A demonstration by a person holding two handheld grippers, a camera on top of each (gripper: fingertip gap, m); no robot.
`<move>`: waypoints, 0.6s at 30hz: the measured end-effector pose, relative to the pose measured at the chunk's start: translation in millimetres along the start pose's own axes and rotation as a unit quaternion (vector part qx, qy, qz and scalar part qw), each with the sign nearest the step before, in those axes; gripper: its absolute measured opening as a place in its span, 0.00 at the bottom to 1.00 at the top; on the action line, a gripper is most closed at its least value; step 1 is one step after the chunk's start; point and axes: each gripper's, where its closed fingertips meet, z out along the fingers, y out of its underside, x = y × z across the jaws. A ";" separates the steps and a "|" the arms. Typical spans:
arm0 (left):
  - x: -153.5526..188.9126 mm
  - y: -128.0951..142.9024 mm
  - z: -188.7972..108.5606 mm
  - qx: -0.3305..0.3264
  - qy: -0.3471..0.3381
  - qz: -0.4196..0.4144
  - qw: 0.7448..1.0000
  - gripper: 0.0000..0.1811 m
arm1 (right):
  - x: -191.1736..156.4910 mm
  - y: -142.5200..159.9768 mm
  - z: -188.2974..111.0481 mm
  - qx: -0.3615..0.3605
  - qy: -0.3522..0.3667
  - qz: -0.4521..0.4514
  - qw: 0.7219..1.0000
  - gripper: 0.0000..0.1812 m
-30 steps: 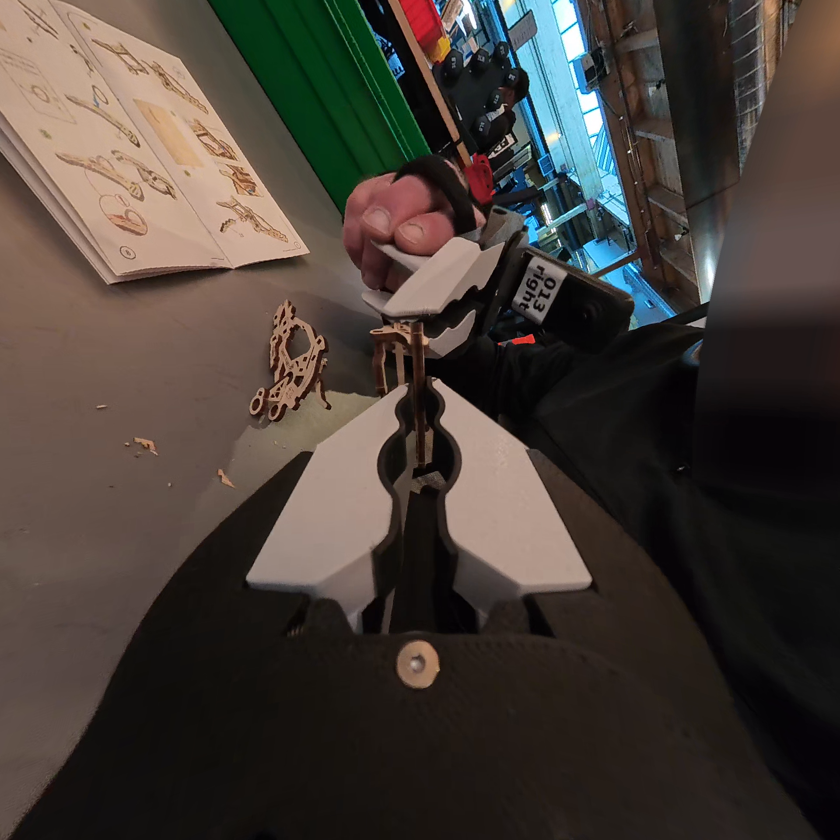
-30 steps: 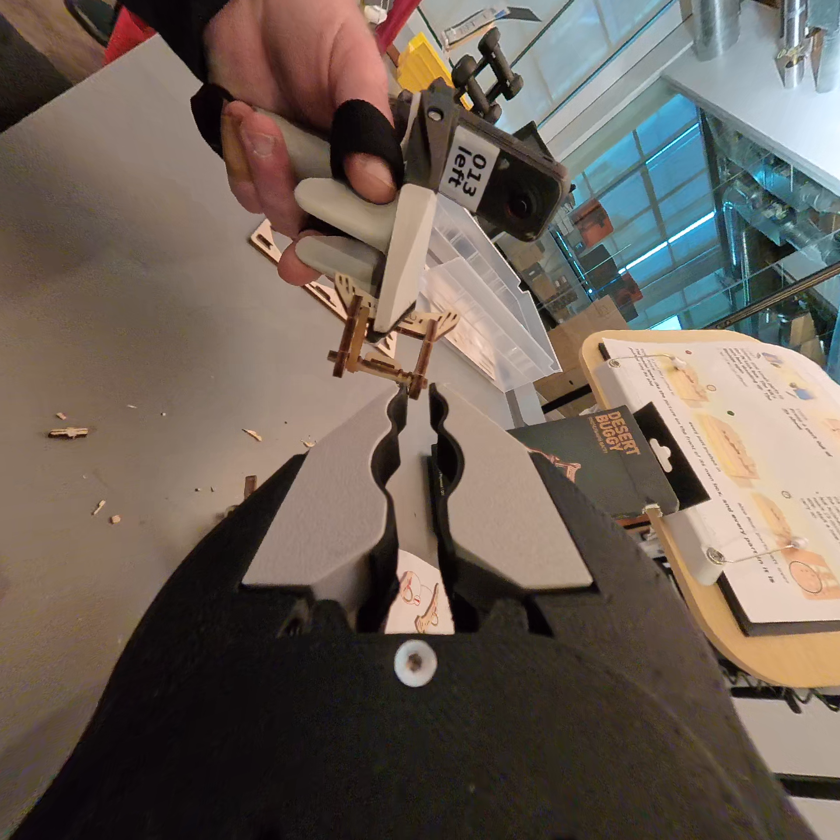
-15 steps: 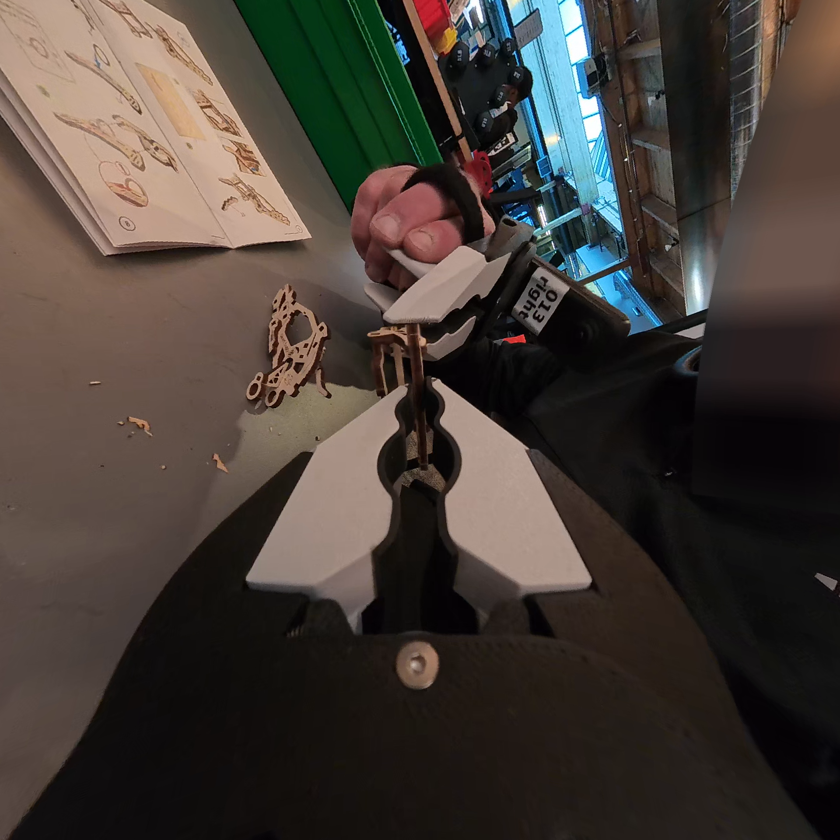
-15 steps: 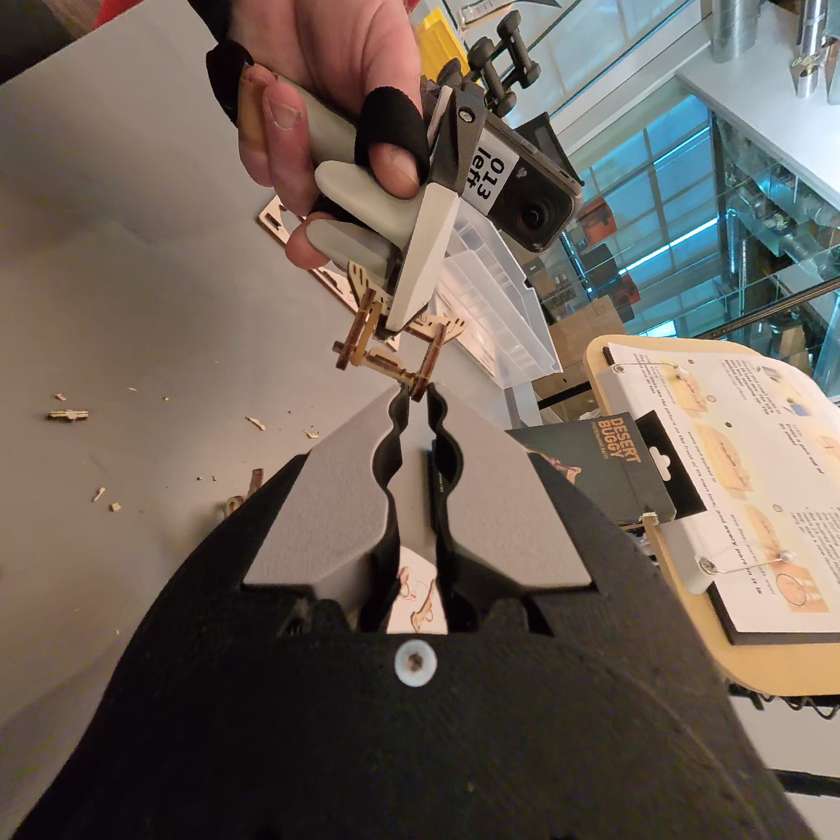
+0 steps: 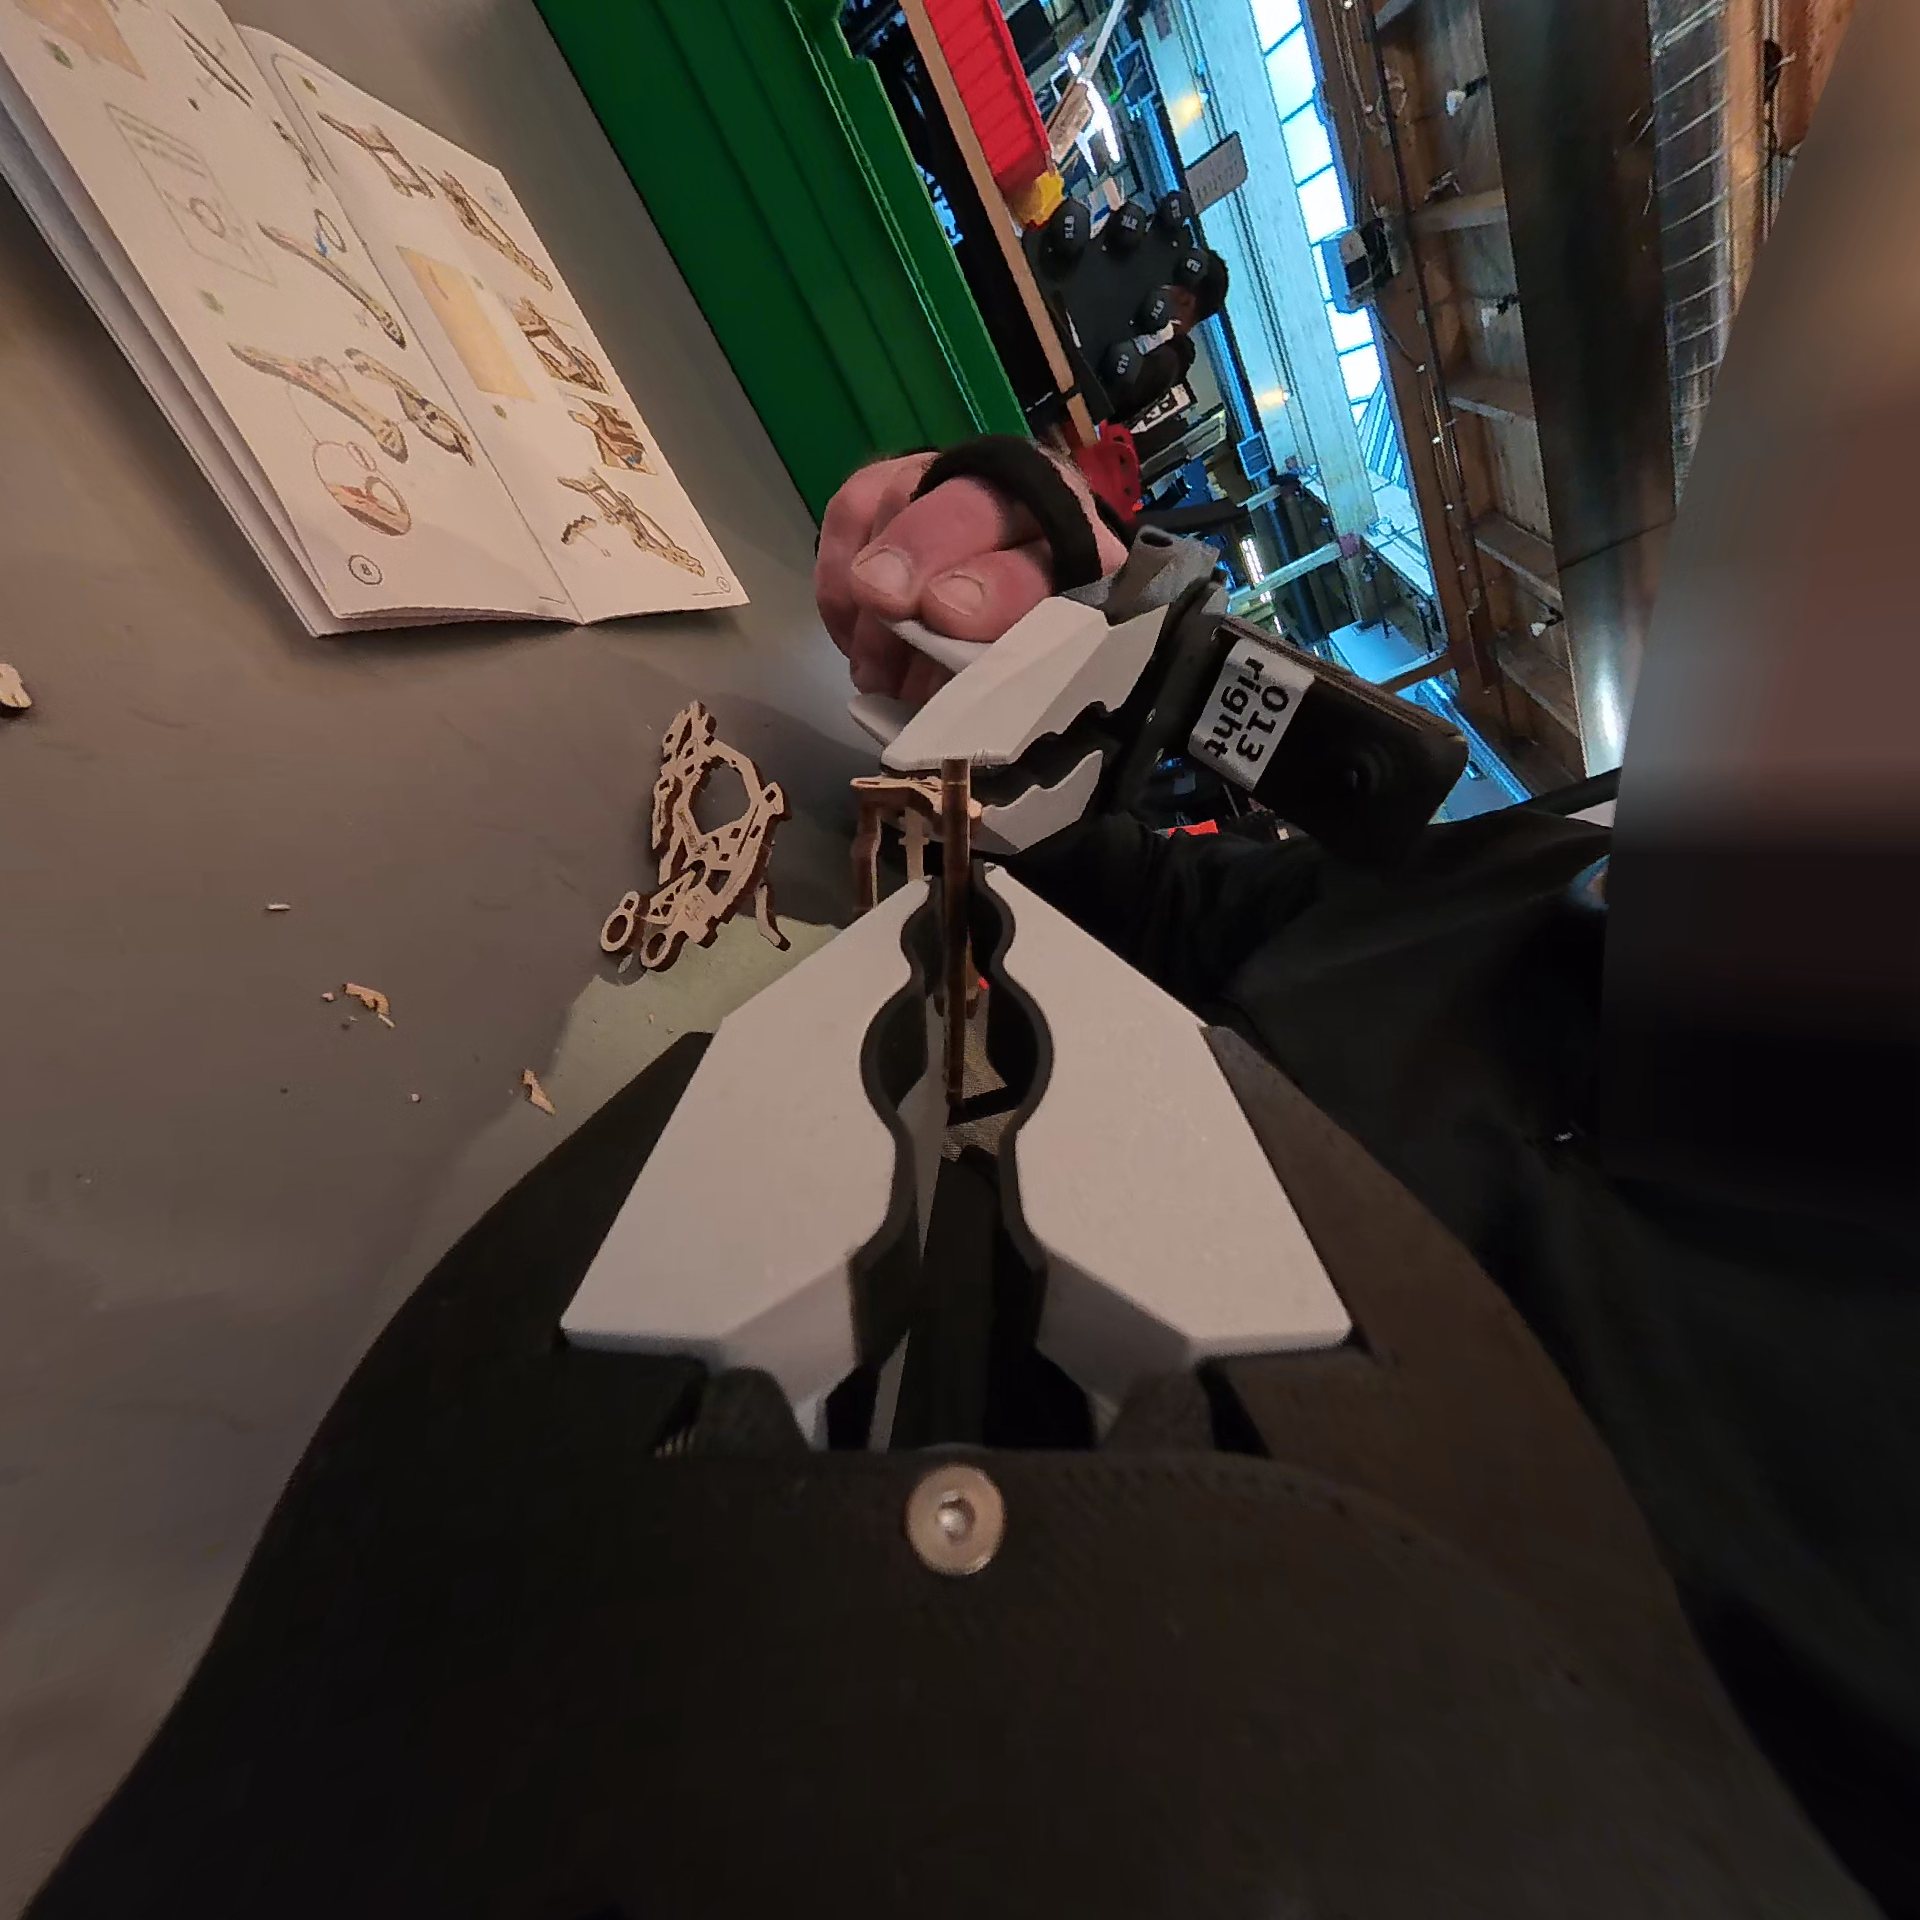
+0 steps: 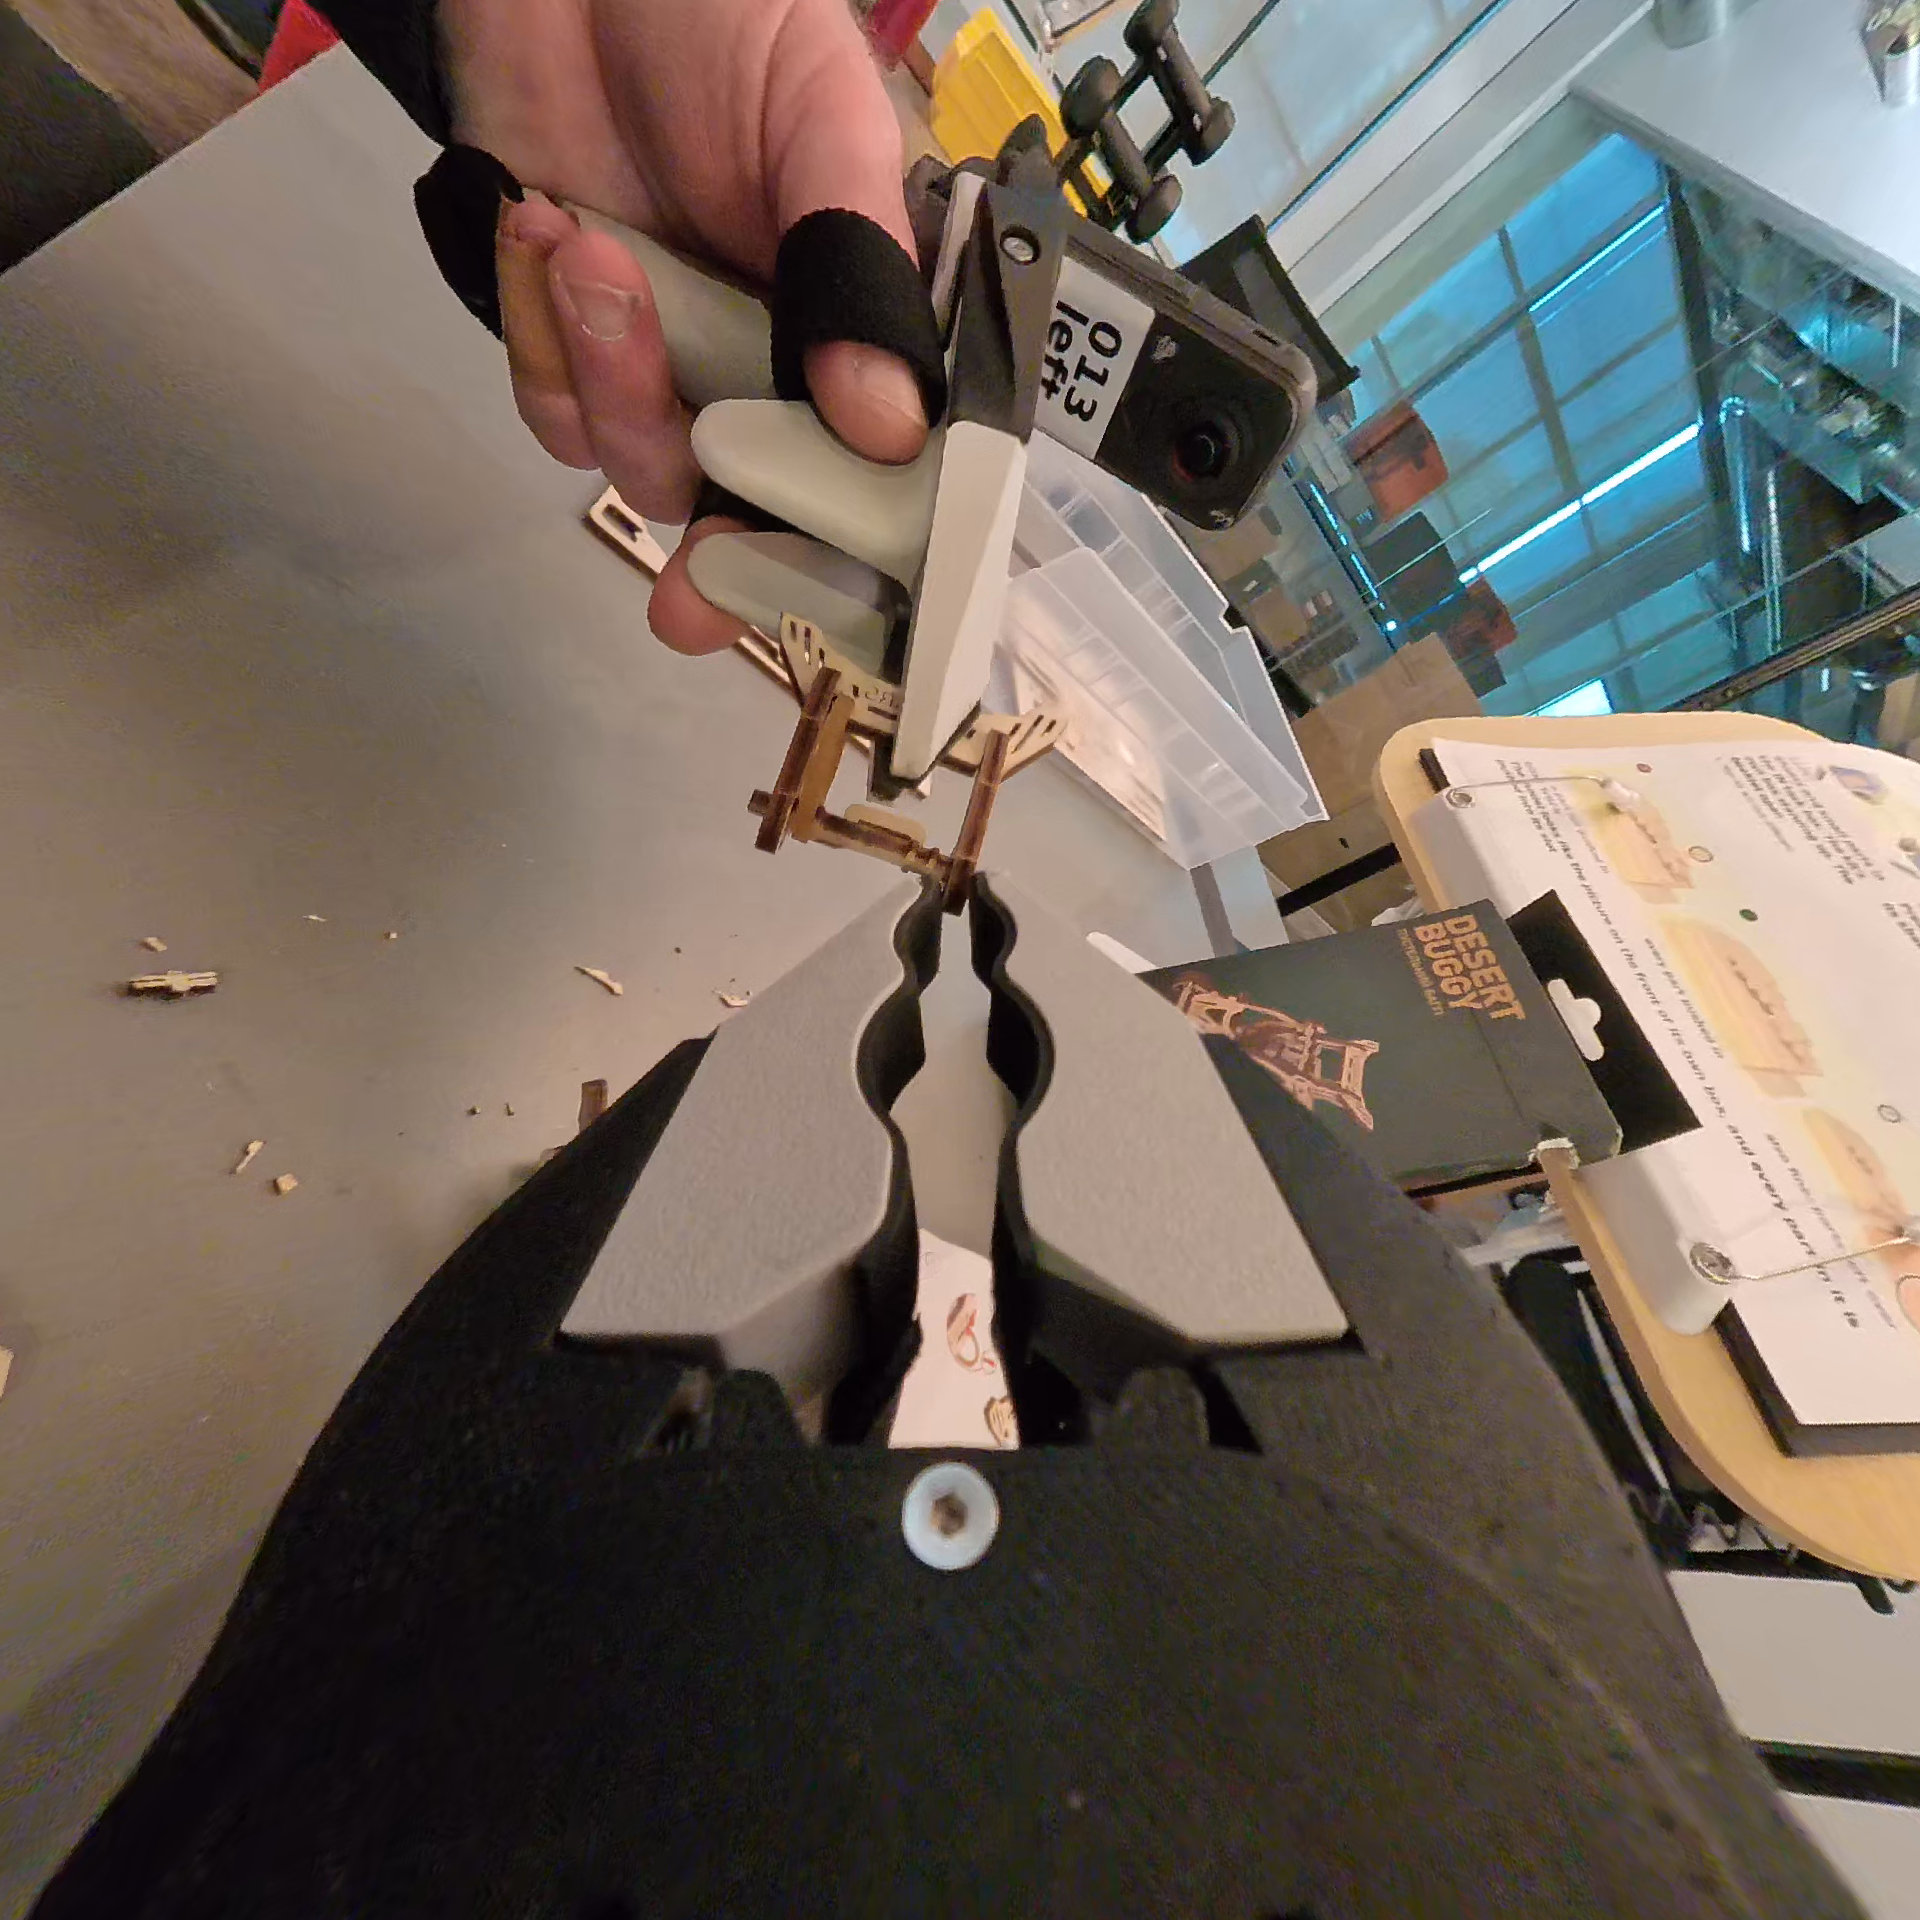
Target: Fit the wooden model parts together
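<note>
A small wooden frame (image 6: 852, 831) of slotted brown pieces hangs above the grey table (image 6: 260, 623) between both grippers. My left gripper (image 5: 954, 894) is shut on one thin piece of it, seen edge-on between the white fingers; it also shows in the right wrist view (image 6: 914, 769), held by a hand. My right gripper (image 6: 948, 899) pinches the lower end of the frame's right side piece at its fingertips. It also shows in the left wrist view (image 5: 971, 774), at the top of the frame (image 5: 894, 821). A flat cut-out wooden part (image 5: 707, 842) lies on the table.
An open instruction booklet (image 5: 364, 343) lies at the far left by a green wall (image 5: 790, 260). A clear plastic organiser (image 6: 1122, 665), a dark kit box (image 6: 1382, 1039) and a clipboard with sheets (image 6: 1662, 987) stand to the right. Wood chips (image 6: 171, 982) litter the table. The tips of both grippers are at nearly the same place.
Both grippers have shifted slightly together with the frame held between them. The right fingertips have narrowed a little on the end of the side piece.
</note>
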 end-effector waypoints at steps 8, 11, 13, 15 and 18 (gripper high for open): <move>-1.6 0.5 1.4 -0.002 -0.007 0.004 1.000 0.01 | 0.1 1.8 -0.8 0.002 -0.009 0.018 1.000 0.01; -1.6 -4.1 0.5 0.012 -0.009 0.011 1.000 0.00 | 2.4 2.7 0.4 0.006 -0.009 0.043 0.999 0.01; 0.8 -6.2 0.6 0.018 -0.006 0.019 1.000 0.00 | 5.0 1.8 -0.4 0.011 -0.002 0.044 0.999 0.01; 1.8 -7.3 1.2 0.023 -0.008 0.024 0.999 0.00 | 7.0 1.6 -1.4 0.012 0.000 0.048 0.999 0.01; 2.6 -6.6 1.4 0.022 -0.003 0.018 1.000 0.00 | 6.9 0.7 -1.9 0.014 0.002 0.040 0.999 0.01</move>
